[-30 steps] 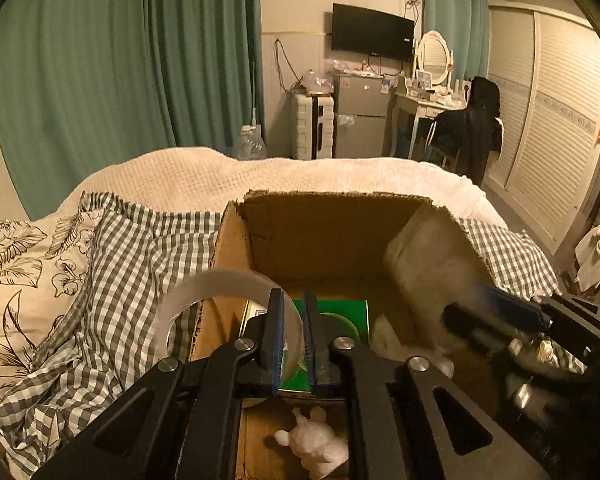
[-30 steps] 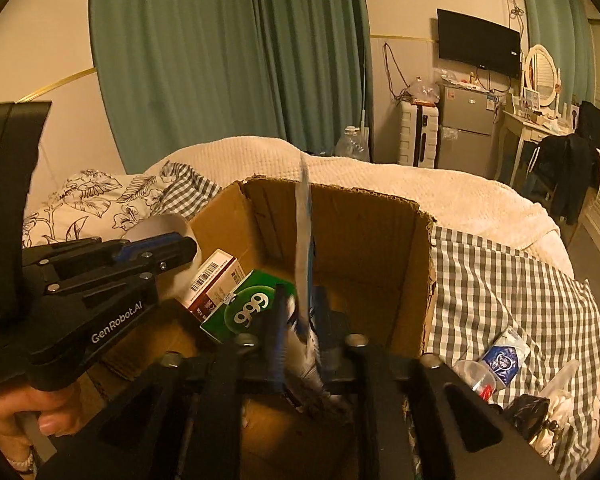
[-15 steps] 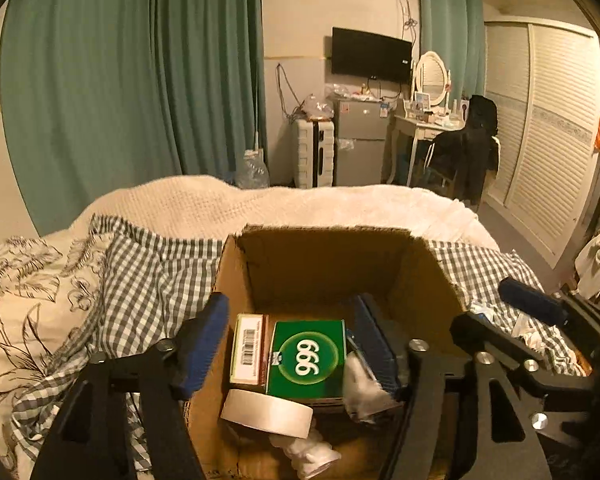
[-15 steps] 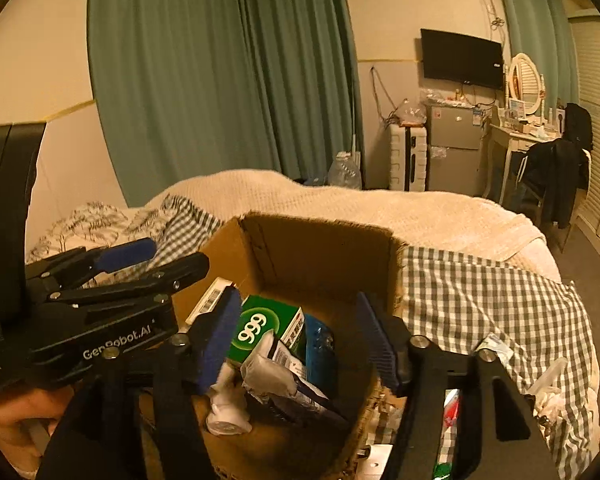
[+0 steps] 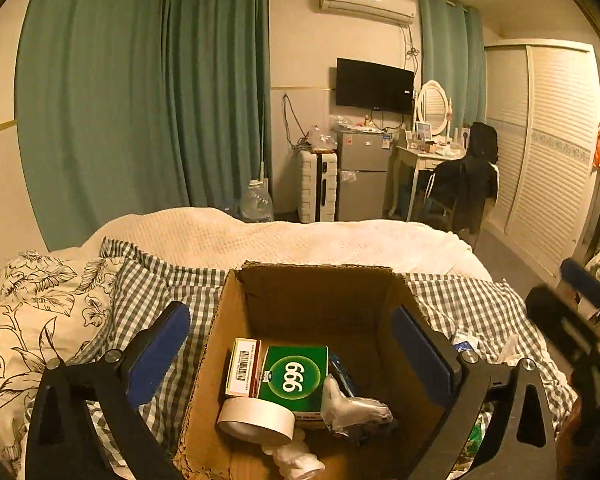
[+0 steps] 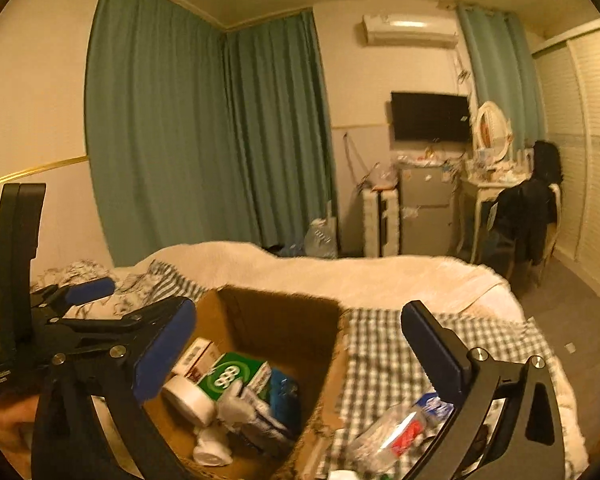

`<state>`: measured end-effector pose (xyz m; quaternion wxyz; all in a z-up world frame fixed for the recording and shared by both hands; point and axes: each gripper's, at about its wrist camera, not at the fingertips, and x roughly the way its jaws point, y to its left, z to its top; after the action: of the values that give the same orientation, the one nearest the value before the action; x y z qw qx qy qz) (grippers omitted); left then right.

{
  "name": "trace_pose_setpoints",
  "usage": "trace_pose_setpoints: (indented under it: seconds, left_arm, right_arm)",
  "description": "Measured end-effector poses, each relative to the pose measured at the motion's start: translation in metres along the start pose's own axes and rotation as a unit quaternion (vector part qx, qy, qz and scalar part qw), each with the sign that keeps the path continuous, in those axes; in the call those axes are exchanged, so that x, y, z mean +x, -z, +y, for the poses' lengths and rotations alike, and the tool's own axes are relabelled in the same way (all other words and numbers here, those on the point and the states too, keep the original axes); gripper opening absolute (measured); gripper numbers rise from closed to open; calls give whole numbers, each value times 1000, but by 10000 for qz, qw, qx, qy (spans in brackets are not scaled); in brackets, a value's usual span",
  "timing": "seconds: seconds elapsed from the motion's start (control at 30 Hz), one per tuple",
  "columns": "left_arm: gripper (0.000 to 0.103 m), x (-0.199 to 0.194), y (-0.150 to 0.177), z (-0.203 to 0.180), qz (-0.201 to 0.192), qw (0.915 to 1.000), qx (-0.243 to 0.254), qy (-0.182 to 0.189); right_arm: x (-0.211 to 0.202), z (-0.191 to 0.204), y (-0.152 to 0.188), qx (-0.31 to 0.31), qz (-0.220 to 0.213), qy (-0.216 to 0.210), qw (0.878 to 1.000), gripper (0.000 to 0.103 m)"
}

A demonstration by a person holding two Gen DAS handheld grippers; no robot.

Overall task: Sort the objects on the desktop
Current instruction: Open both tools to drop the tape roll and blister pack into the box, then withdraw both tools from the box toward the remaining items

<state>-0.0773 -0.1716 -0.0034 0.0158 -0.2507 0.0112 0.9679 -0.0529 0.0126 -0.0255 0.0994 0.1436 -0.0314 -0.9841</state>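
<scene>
Cardboard box (image 5: 312, 304) collects sorted items; your left gripper (image 5: 292, 344) and right gripper (image 6: 300, 344) hang above, both spread wide, holding nothing.

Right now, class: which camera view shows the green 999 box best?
The left wrist view: the green 999 box lies centred and sharp inside the cardboard box. The right wrist view shows it blurred, at an angle.
</scene>
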Motion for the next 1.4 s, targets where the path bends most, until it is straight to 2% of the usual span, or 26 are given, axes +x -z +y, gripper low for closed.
trace_pose_setpoints:
  seconds: [0.17,0.47,0.63,0.73,0.9,1.4]
  left_arm:
    - [103,-11,-3,-6,-140,9999,-50,39]
    - [103,-25,-5,-18,-225,9991,-256,270]
    - [103,-34,-3,-35,-298,9983,-199,460]
    - [103,-38,-2,-49,-346,9981,-120,491]
    - [103,-43,3,-72,-401,9962,-22,769]
    - [103,-41,23,-124,-390,9914,279,1214]
  right_arm:
    - [-17,-12,-8,16,-213,296,9993,103]
    - [-44,-54,-17,476,-120,664,9966,103]
    - [-62,-73,-19,482,-187,898,9946,103]
    - [-70,-81,-19,451,-175,926,9945,103]
    - [-78,-89,-12,267,-125,1073,9938,103]
    - [-94,-136,4,349,14,1241,9917,103]
